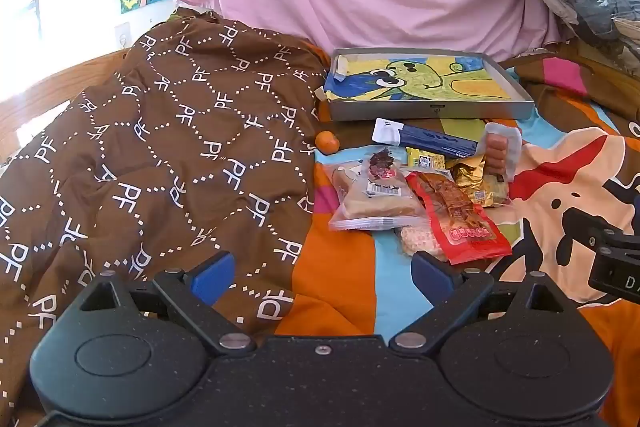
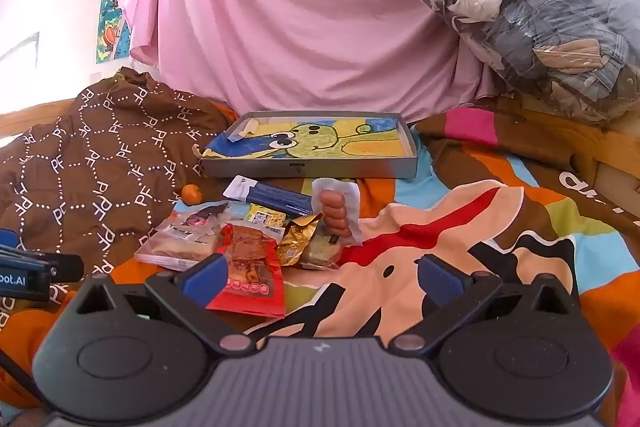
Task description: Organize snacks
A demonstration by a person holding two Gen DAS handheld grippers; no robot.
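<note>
**Snack pile ahead of both jaws, tray beyond**

Snack pile (image 2: 256, 227) heaped on bed's cartoon sheet (image 2: 440, 227), just in front of grey tray (image 2: 308, 169); tray bare of snacks, only a drawing inside. Red packet (image 2: 248, 275) nearest, long axis running roughly away from the cameras, bottom seal toward them, resting on other packs. Bread pack (image 1: 372, 199) on the pile's left, lying broadside. Sausage pack (image 2: 336, 215) propped near upright at pile's far right, leaning on gold wrapper (image 2: 296, 243). Blue stick pack (image 2: 272, 197) lying crosswise at the back, close to the tray front. Small orange (image 1: 327, 141) apart, left of the pile, against brown quilt (image 1: 160, 147).

Right gripper (image 2: 320, 279) spread wide, empty; red packet just ahead by its left finger, so likely nearer arm. Left gripper (image 1: 324, 277) also spread, empty; pile ahead and rightward. Nothing gripped yet; probably the very start.
</note>
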